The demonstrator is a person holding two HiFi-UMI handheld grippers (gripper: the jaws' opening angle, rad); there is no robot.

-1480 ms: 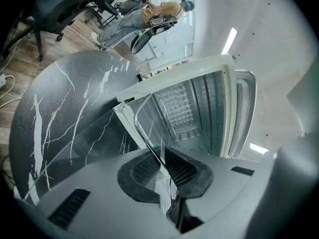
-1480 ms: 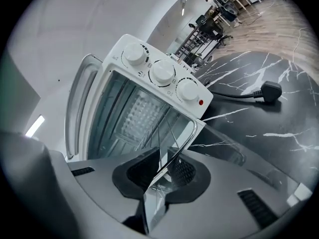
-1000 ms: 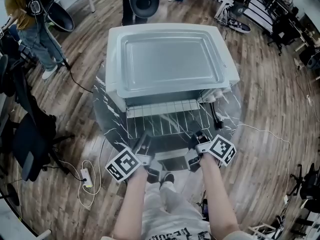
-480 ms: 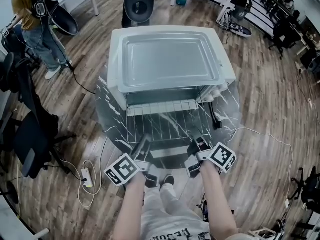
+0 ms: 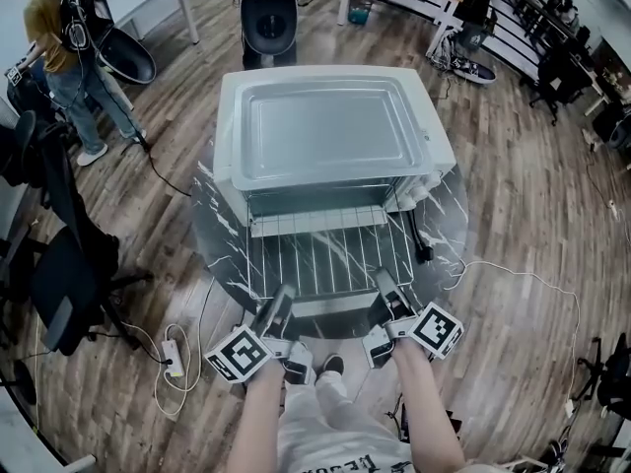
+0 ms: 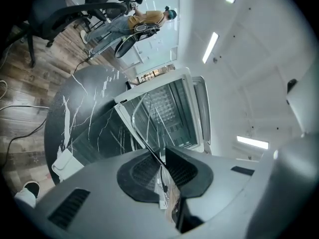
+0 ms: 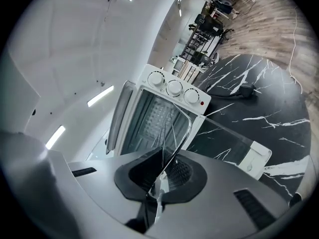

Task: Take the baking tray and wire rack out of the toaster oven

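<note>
A white toaster oven [image 5: 335, 180] stands on a round black marble table [image 5: 212, 244] with its glass door [image 5: 330, 308] folded down. A grey baking tray [image 5: 335, 131] lies on top of the oven. The wire rack [image 5: 330, 259] sticks far out of the oven mouth, above the door. My left gripper [image 5: 283, 302] is shut on the rack's front bar near its left corner, and my right gripper [image 5: 385, 286] is shut on it near the right corner. The left gripper [image 6: 162, 171] pinches the thin bar of the rack [image 6: 147, 126]. So does the right gripper [image 7: 160, 177] on the rack [image 7: 183, 131].
A black cord [image 5: 422, 244] lies on the table right of the oven. A power strip and cables [image 5: 173, 358] sit on the wooden floor at the left. Office chairs [image 5: 59, 274] and a person [image 5: 59, 37] are at the left. Another chair [image 5: 268, 13] stands behind the oven.
Both grippers have drawn back toward me and a little upward. The wire rack has slid further out of the oven with them.
</note>
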